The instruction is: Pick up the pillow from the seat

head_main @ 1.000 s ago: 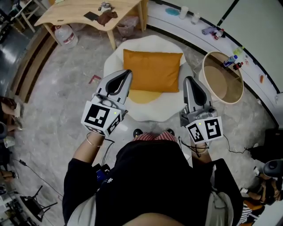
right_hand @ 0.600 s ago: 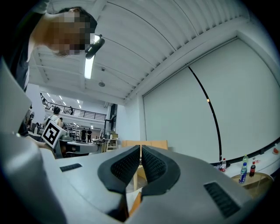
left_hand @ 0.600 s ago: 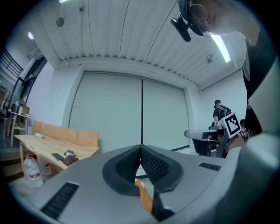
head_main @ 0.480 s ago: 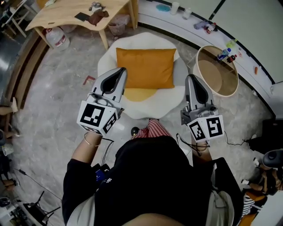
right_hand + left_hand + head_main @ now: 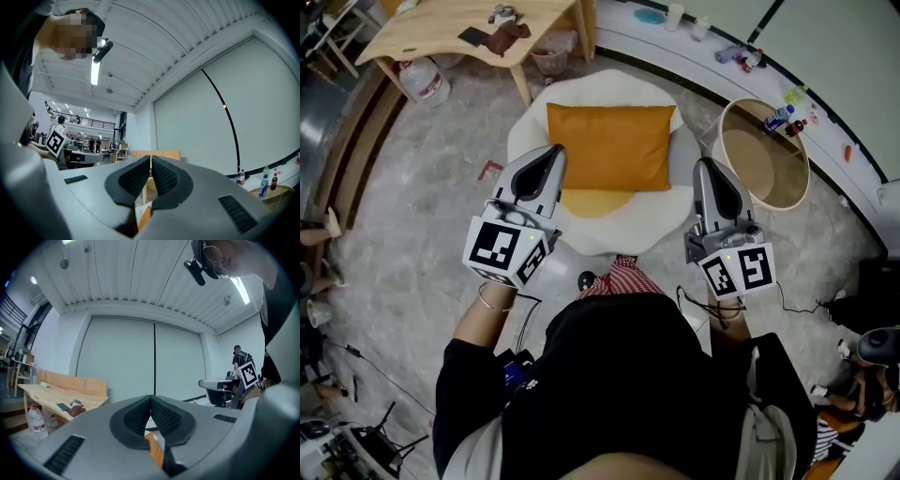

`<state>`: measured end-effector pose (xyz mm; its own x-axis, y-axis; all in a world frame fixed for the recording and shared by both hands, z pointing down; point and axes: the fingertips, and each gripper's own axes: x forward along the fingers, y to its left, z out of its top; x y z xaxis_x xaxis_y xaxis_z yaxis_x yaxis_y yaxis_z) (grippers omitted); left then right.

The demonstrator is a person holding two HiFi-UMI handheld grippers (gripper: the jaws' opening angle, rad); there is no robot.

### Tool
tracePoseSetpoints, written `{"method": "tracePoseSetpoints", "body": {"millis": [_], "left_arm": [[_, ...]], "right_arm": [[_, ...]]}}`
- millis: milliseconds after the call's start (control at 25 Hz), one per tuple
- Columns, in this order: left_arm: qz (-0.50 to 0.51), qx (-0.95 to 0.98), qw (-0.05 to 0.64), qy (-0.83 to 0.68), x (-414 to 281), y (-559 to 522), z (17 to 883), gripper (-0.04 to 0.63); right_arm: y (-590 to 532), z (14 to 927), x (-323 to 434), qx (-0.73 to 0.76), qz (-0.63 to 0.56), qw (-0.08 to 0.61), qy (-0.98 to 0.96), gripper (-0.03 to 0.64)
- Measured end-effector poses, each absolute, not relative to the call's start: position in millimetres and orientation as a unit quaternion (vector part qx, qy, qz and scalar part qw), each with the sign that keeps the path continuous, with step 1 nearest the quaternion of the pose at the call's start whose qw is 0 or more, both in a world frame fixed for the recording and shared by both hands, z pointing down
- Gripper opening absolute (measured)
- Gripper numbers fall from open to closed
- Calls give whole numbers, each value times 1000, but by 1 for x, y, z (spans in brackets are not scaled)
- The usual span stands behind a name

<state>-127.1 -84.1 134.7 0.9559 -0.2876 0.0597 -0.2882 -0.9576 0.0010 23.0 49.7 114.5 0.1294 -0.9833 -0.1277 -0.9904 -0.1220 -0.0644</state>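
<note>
Only your head view shows the one pillow [image 5: 610,147] whole; your left gripper [image 5: 547,157] and right gripper [image 5: 706,169] are clenched, empty.

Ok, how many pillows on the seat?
1: the orange pillow lies flat on the white seat. The yellow patch in front of it looks like part of the seat. None looks hidden.

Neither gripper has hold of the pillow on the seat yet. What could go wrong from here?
Both the left gripper and right gripper have jaws shut; unless opened, they may just shove the pillow across the seat. The pillow is wide and soft; a pinch at one edge could let it sag or slip. The wooden tub close to the right gripper might get bumped.
</note>
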Motion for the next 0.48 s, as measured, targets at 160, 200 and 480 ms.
{"method": "tracePoseSetpoints", "body": {"millis": [160, 200, 480], "left_arm": [[33, 989, 4, -147, -112, -89, 138, 9], [33, 988, 5, -148, -108, -90, 138, 9], [43, 987, 10, -155, -82, -100, 146, 9]], "right_arm": [[42, 119, 36, -746, 24, 65, 663, 23], [40, 120, 39, -744, 24, 65, 665, 23], [25, 130, 65, -737, 15, 65, 673, 23]]}}
